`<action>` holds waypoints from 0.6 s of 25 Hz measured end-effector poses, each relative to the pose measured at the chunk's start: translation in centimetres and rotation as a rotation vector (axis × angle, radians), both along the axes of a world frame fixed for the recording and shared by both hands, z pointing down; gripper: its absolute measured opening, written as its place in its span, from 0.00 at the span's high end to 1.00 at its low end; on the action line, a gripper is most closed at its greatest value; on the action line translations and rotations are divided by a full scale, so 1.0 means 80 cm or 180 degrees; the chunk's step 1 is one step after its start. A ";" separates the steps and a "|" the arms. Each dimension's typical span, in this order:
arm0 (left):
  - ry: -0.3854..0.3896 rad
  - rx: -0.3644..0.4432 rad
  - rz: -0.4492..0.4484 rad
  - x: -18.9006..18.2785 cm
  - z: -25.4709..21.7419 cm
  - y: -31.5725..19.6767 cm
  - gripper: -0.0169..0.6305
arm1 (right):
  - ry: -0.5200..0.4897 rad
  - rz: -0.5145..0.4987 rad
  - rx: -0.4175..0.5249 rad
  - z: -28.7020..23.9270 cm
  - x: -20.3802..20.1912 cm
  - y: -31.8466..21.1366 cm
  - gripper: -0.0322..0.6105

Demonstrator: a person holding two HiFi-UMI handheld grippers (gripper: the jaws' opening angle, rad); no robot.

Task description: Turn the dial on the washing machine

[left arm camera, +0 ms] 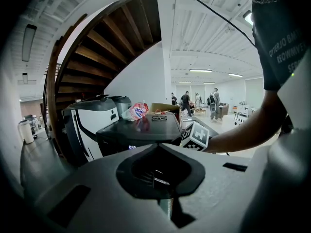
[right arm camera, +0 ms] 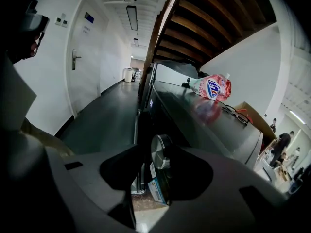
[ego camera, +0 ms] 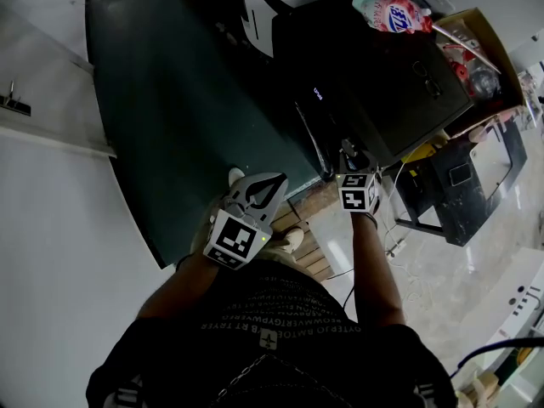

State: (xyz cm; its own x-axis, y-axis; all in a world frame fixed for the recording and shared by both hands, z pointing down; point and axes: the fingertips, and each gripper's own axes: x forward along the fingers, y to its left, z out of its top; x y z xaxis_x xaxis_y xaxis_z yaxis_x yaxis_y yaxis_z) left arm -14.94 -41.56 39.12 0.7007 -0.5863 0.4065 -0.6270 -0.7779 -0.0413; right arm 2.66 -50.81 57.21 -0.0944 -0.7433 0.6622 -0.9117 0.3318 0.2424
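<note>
one dark washing machine top [ego camera: 374,75] bearing pink pouch [ego camera: 393,13]; wooden staircase [right arm camera: 218,23] overhead.

I'm looking out under a dark wooden staircase [left arm camera: 112,38] that is curving up over a white wall [left arm camera: 141,76], with strip lights [left arm camera: 199,71] glowing along the white ceiling of the open hall beyond. To one side a dark grey floor [right arm camera: 104,110] is running down a corridor past a white door [right arm camera: 82,62]. Below me pale glossy flooring [ego camera: 484,262] is catching the light beside a black stand [ego camera: 433,198].

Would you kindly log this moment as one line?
right gripper: open, dial between jaws; left gripper: shut, empty; site: washing machine front
</note>
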 end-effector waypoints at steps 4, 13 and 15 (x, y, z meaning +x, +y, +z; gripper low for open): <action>0.0020 0.0010 0.0029 0.003 0.000 0.001 0.97 | -0.0034 0.0046 -0.0059 0.011 0.006 0.009 0.69; 0.0016 0.0034 0.0042 0.009 -0.003 0.008 0.97 | -0.0074 -0.0227 0.0147 -0.015 -0.011 -0.010 0.75; -0.0023 0.0039 0.0051 0.009 -0.005 0.012 0.97 | -0.0002 -0.0223 0.0104 -0.006 -0.011 -0.006 0.71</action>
State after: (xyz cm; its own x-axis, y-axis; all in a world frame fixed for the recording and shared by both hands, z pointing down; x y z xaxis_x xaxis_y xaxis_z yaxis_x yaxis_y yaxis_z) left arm -14.22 -40.59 38.76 0.7070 -0.5801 0.4045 -0.6142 -0.7872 -0.0555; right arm 1.80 -51.31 56.75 -0.1475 -0.7560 0.6377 -0.8867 0.3868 0.2534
